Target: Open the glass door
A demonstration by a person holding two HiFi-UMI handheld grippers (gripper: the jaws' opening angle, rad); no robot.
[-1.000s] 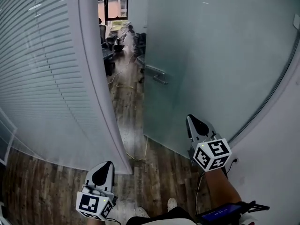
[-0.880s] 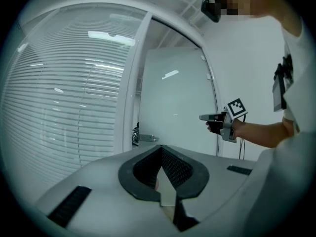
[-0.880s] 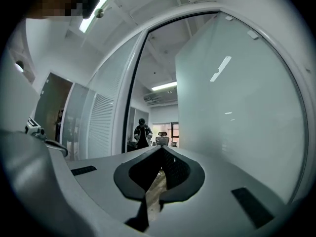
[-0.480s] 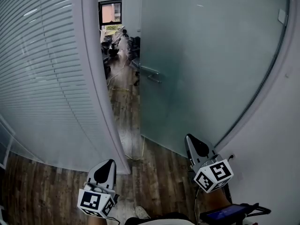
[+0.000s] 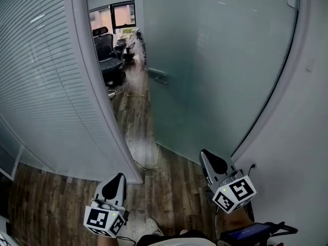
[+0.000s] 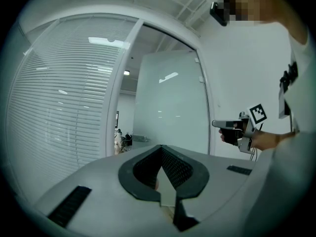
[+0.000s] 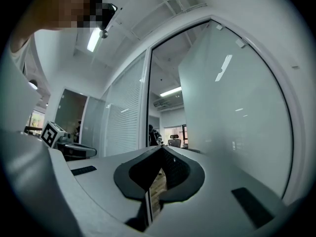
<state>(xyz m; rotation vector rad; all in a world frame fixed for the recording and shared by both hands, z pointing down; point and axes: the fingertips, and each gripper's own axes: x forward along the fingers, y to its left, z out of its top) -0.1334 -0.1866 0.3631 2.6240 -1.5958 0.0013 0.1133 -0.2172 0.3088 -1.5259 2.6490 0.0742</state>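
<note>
The glass door stands swung open, away from the person and into the room beyond, filling the upper middle and right of the head view. It is one tall pane of frosted glass, pale blue-green, which catches a few streaks of ceiling light and hides whatever is behind it. A short metal bar handle sits on its free edge, and a small fitting clips its top corner by the white wall. Left of the door's free edge is the open gap, bounded by a white frame post and, further left, a glazed wall with closed slatted blinds. Through the gap the wooden floor runs on to a black office chair and a window. The left gripper is held low in front of the post's foot, well apart from the door, its jaws closed together with nothing between them. The right gripper is near the door's bottom edge, pointing along the pane without touching it; its jaws are also pressed together and empty. A thin cable lies on the floor by the foot of the post.
</note>
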